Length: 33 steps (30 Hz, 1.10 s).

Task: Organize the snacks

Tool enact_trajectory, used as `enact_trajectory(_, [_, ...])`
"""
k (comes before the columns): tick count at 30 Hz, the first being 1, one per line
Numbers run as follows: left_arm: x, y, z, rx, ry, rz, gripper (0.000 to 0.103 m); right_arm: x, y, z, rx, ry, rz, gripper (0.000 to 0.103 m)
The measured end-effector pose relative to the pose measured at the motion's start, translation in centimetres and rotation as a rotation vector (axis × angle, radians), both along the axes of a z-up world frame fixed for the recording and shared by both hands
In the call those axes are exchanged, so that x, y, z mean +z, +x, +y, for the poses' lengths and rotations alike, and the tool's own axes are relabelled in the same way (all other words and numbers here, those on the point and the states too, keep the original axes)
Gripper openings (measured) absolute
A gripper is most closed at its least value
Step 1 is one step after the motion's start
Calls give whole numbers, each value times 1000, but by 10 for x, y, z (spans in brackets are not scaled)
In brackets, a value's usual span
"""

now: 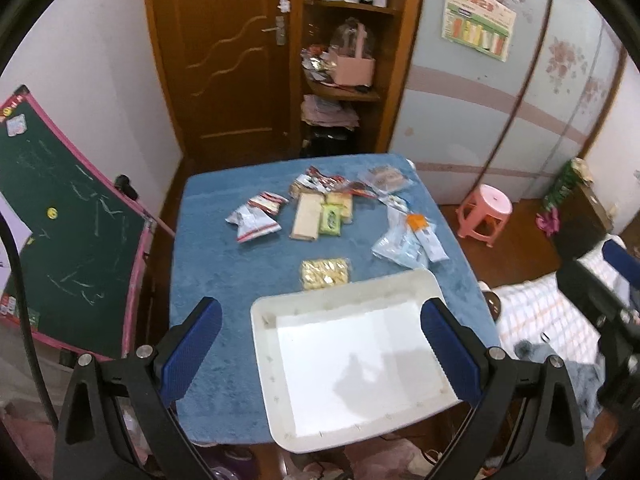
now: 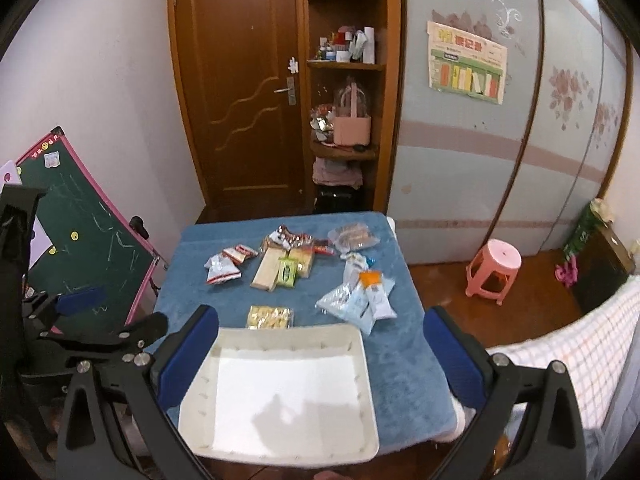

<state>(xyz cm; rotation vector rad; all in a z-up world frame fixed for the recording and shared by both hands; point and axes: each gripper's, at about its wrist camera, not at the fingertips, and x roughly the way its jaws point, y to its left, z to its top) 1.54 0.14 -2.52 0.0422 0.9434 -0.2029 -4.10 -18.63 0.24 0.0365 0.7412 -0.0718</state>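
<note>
Both tools, left (image 1: pixel 320 352) and right (image 2: pixel 320 354), hover spread wide above a white tray (image 2: pixel 362 408) overhanging the counter's (image 2: pixel 404 364) near edge, snacks (image 2: pixel 280 268) scattered beyond

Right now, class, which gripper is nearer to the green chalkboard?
Left. The left gripper hangs by the table's left edge, next to the chalkboard. The right gripper is farther right, over the white tray, with the left gripper between it and the board.
</note>
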Motion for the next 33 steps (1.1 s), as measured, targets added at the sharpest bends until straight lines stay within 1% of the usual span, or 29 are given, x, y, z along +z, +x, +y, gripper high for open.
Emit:
enact_trajectory(4, [1, 19, -13, 29, 8, -3, 99, -1, 31, -24, 31, 16, 4, 103])
enact_trajectory(7, [-3, 39, -32, 44, 54, 2, 99, -7, 57, -44, 40, 2, 13, 103])
enact_trajectory(11, [-18, 66, -58, 61, 94, 21, 99, -22, 93, -72, 53, 12, 48, 103])
enact_trajectory(14, [-35, 87, -73, 75, 117, 56, 99, -38, 120, -94, 57, 28, 80, 103])
enact_trajectory(17, [-58, 111, -82, 90, 119, 117, 99, -61, 148, -113, 61, 51, 130, 103])
enact_trajectory(19, [-81, 130, -81, 105, 109, 185, 99, -73, 163, -122, 63, 67, 160, 101])
enact_trajectory(20, [-90, 136, -79, 109, 99, 212, 99, -84, 174, -129, 66, 81, 186, 101])
enact_trajectory(21, [-103, 145, -77, 117, 89, 252, 99, -89, 180, -132, 67, 87, 200, 100])
enact_trajectory(24, [-146, 169, -63, 146, 60, 375, 99, -119, 210, -148, 57, 114, 269, 99])
enact_trajectory(25, [-160, 175, -57, 160, 54, 403, 99, -125, 216, -150, 53, 119, 281, 99])
enact_trajectory(28, [-198, 190, -39, 218, 59, 482, 92, -159, 246, -161, 31, 131, 351, 99])
enact_trajectory(29, [-207, 191, -34, 221, 49, 505, 92, -173, 257, -163, 25, 133, 385, 96])
enact_trajectory(31, [-227, 198, -26, 222, 5, 561, 92, -198, 274, -167, 29, 160, 441, 95])
enact_trajectory(32, [-234, 199, -24, 228, -3, 574, 92, -215, 282, -168, 19, 161, 483, 95])
enact_trajectory(33, [-242, 200, -22, 241, -5, 590, 92, -223, 286, -169, 15, 157, 505, 93])
